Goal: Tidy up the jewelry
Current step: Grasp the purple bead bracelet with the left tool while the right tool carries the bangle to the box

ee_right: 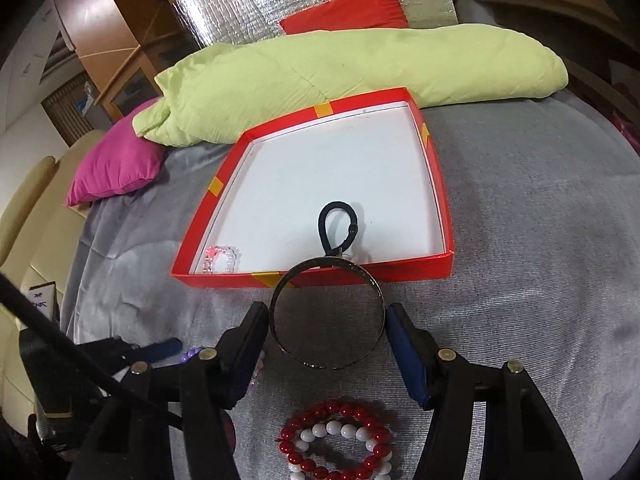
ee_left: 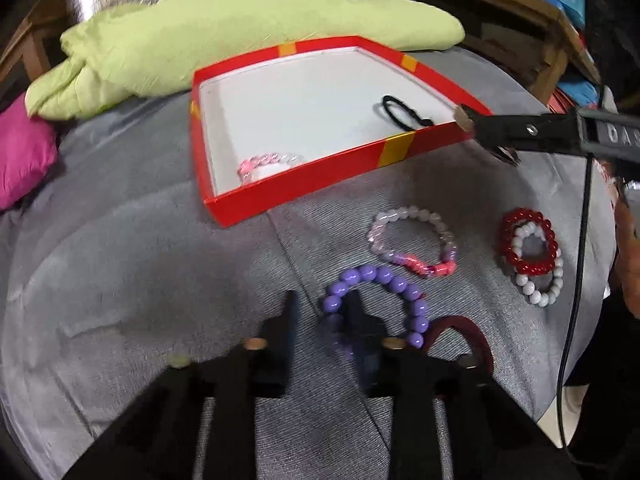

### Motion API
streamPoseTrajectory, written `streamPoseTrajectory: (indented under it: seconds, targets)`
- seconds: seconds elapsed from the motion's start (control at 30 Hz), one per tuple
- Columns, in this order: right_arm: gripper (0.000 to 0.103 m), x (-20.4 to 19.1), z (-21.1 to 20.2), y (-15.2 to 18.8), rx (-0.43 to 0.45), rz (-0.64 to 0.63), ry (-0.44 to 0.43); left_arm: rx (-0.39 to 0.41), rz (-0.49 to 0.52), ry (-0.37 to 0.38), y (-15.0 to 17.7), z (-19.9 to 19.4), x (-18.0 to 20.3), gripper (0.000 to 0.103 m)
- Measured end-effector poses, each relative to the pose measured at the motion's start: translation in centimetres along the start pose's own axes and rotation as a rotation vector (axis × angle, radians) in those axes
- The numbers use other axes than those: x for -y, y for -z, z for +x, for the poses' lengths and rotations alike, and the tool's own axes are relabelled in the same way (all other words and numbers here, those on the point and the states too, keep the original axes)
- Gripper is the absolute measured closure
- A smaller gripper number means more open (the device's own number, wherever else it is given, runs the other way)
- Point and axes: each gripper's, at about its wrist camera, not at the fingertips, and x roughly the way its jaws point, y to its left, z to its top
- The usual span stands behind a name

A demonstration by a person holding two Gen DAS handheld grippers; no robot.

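Right hand-held gripper (ee_right: pixel 326 328) grasps a dark metal bangle (ee_right: pixel 327 316) edge-on before the red cardboard box (ee_right: pixel 320 280); left hand-held gripper (ee_left: pixel 320 316) clenches a purple bead bracelet (ee_left: pixel 380 304).

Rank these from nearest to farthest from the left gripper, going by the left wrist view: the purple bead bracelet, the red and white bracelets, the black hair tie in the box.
1. Purple bead bracelet, right at the left gripper.
2. Red and white bracelets, off to the right on the grey cover.
3. Black hair tie, far right inside the red box.

— Left wrist view? Looked steeply down, close over the grey cover (ee_left: pixel 140 280).
— Right? Close too, angled down from the other side. Both took in the red box (ee_left: pixel 248 200) (ee_right: pixel 320 280).
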Motion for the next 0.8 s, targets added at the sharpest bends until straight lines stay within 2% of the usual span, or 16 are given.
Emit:
streamPoseTrajectory:
  seconds: [0.1, 0.3, 0.63, 0.8]
  targets:
    - [0.039, 0.3, -0.4, -0.1, 0.015, 0.018, -0.003, 0.031, 0.045, -0.044, -0.1, -0.5, 0.8, 0.093]
    - [0.039, 0.6, -1.6, -0.6, 0.073, 0.037, -0.025, 0.139, 0.040, -0.007, -0.6, -3.2, 0.9, 0.093]
    - [0.039, 0.3, -1.6, -3.2, 0.170, 0.075, -0.058, 0.353, -0.055, 0.022, -3.6, -6.8, -0.8, 0.093]
    - [0.039, 0.2, 0.3, -6.0, 0.182, 0.081, -0.087, 0.386, -0.128, 0.006, -7.3, -5.2, -2.1, 0.093]
